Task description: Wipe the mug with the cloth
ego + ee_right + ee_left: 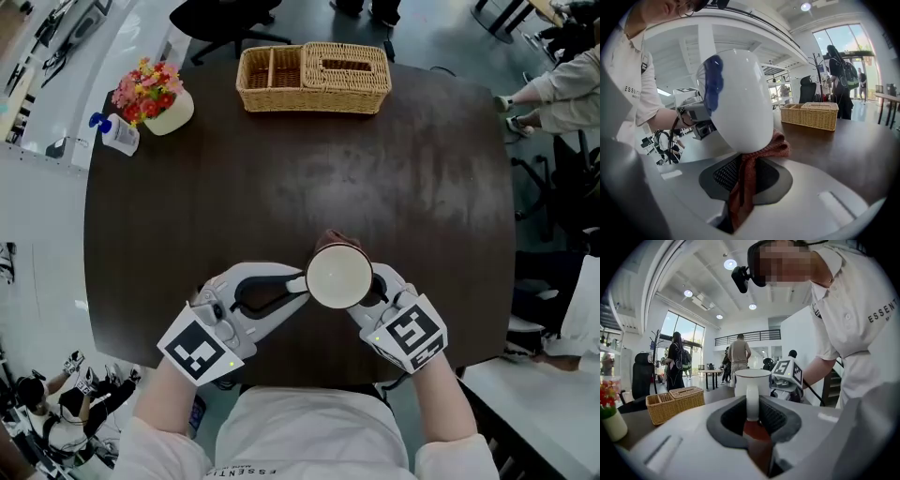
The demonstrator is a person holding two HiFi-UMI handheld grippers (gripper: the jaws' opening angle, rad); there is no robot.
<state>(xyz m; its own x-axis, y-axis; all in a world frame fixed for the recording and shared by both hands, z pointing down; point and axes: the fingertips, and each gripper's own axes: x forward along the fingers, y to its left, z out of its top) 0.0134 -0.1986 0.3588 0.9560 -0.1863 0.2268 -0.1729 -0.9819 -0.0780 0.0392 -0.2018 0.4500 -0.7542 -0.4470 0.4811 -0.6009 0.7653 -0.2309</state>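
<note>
The person's left gripper [298,284] is clamping its jaws together on the handle of the white ceramic mug [339,277], which is sitting between the two grippers over the near part of the dark brown wooden table [281,178], its open mouth facing up toward the head camera. In the left gripper view the handle is standing upright between the dark pads [776,416]. The right gripper [743,171] is gripping the rust-red woven cloth [776,143] with its jaws shut on a bunched fold, and the cloth is pressing against the mug's lower wall (a blue mark is showing on the side of the mug there). At the far edge, a woven wicker basket [314,77] and a white pot of red and pink flowers [155,98] are standing well apart from the mug.
</note>
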